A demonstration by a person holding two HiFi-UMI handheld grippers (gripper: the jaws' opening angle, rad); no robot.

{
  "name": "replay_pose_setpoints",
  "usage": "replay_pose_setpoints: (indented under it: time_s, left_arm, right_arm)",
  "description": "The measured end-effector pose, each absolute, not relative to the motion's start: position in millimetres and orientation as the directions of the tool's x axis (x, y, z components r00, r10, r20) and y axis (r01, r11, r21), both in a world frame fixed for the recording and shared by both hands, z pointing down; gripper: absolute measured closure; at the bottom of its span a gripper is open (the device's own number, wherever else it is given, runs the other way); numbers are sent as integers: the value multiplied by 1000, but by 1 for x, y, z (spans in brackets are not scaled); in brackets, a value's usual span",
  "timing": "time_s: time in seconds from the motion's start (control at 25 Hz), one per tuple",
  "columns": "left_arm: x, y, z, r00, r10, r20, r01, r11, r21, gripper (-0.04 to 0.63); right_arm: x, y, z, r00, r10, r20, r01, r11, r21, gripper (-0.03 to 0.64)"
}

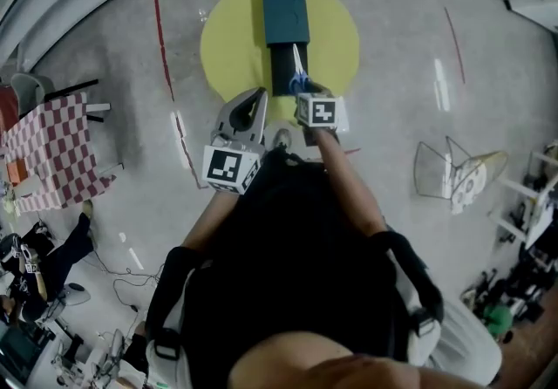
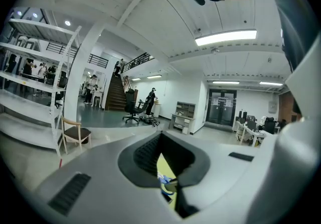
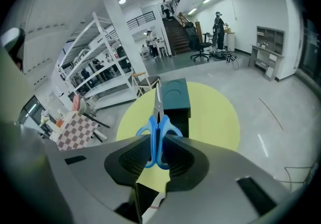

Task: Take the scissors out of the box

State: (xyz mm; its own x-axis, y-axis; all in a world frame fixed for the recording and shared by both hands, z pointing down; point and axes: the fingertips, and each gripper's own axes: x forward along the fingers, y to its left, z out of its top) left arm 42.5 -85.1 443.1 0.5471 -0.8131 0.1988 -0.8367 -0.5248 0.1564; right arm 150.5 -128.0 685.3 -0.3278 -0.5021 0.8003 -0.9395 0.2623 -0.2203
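Looks down past the right gripper (image 3: 156, 150) onto a yellow disc (image 3: 215, 117). Clamps the blue handle loops of the scissors (image 3: 153, 142) between both pads, over the disc's near edge, blades closed and pointing toward the disc's far side. Shows a dark teal box (image 3: 174, 96) lying across the middle of the disc, with a black tray (image 3: 179, 121) sticking out of it toward the near edge. Left of the disc, shows a red-and-white checkered cloth (image 3: 75, 130); beyond the disc's far-left edge, a wooden chair (image 3: 145, 83) and white shelving (image 3: 95, 65). Far beyond the disc, shows a staircase (image 3: 176, 29), office chairs (image 3: 200, 42) and standing people (image 3: 218, 24).
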Motion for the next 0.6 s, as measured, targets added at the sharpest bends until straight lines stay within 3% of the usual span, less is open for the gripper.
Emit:
replay_pose_setpoints:
  time_s: [0.6]
  left_arm:
    - [43,-62,442,534,-817,217,-846,-515,141,609]
  right_arm:
    - [145,-103,589,-409,-651,639,-912,320,-258,535]
